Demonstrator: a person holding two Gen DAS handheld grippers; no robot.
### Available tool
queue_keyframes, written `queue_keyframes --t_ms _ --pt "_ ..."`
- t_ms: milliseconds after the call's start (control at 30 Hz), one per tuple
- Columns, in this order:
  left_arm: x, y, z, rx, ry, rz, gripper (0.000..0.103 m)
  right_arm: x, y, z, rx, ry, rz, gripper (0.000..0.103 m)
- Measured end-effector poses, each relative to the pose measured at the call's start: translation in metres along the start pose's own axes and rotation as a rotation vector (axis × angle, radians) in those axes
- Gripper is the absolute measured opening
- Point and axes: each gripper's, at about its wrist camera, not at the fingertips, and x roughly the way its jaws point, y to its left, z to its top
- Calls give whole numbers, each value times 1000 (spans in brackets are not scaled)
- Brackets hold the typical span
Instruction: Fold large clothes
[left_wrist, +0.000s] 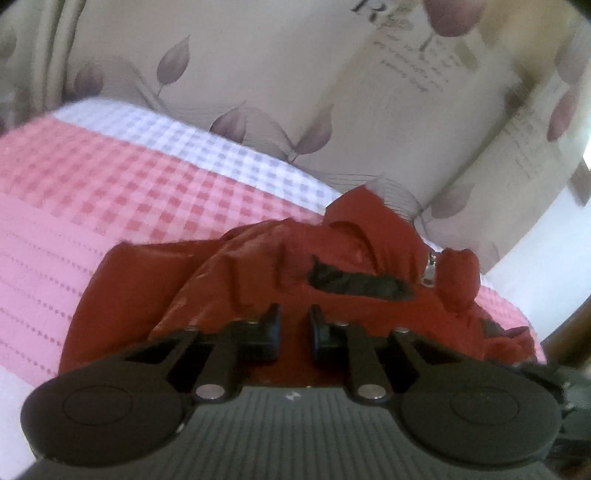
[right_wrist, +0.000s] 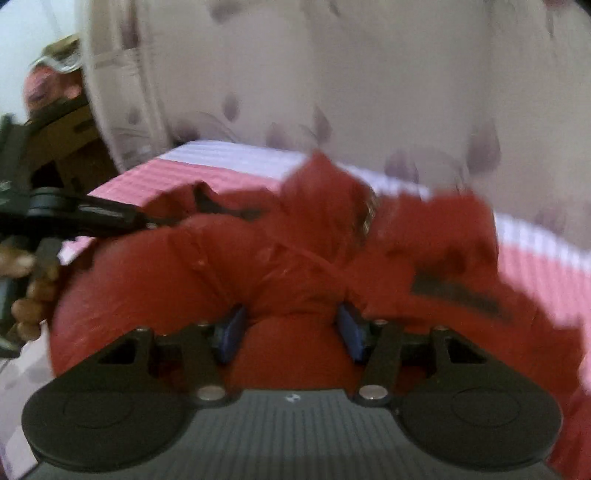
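My right gripper (right_wrist: 291, 332) pinched a thick fold of the red jacket (right_wrist: 258, 266); my left gripper (left_wrist: 294, 325) stood narrowly parted over it, on the checked bedspread (left_wrist: 110, 184).

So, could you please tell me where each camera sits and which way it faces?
Left wrist: on the left tool, looking down its fingers at the red jacket on the checked bedspread.
Right wrist: on the right tool, whose fingers flank a jacket bulge; a hand shows at left.
Shared: jacket, bedspread, leaf-patterned curtain.
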Motion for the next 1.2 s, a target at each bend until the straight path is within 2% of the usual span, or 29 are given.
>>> queue_keyframes --t_ms 33,100,233,267,333,367,433,467,567,633,700,767,833,1000,1067,1100,1133,1167,1200 --pt "3 6 0 -32 15 -7 12 4 -3 -5 17 8 2 53" --pt "7 16 1 -85 32 -5 12 10 -8 -11 41 21 10 53" --pt "1 4 5 -47 21 37 8 11 -13 -3 81 44 30 55" --pt "-8 -4 5 -37 1 22 8 2 -18 0 105 22 49 55" --pt "-26 -21 5 5 -46 23 19 -30 -29 -4 179 -70 79 56" --pt "-33 -28 5 29 -67 10 21 -44 -39 -7 201 -117 72 56" --pt "-39 -41 4 57 -83 -14 24 -76 -66 -12 234 -188 -17 56" --pt "-38 -47 2 76 -83 -21 24 -84 -81 -15 241 -193 -59 56" --pt "-24 -63 -5 118 -39 -42 24 -84 -117 -26 269 -132 -171 56" --pt "-9 -67 -13 133 -2 3 24 -76 -134 -37 282 -93 -204 55" --pt "1 -60 -21 107 21 23 26 -63 -143 -51 311 -41 -202 55" --pt "9 -49 -24 62 35 32 20 -50 -147 -62 342 -26 -180 55" --pt "14 -42 -24 46 47 41 14 -42 -142 -68 328 -34 -187 55" --pt "16 -34 -28 52 45 42 13 -46 -148 -84 358 -73 -168 55" --pt "7 -36 -26 70 20 22 12 -46 -149 -81 379 -77 -154 56" --pt "-2 -37 -24 68 5 -7 13 -53 -152 -78 398 -81 -143 56" --pt "-17 -34 -22 52 -28 -39 26 -64 -153 -76 424 -100 -139 57" --pt "-29 -32 -20 41 -60 -46 36 -85 -154 -74 448 -168 -134 57" --pt "-46 -27 -17 40 -111 -45 56 -106 -151 -74 449 -249 -122 60"
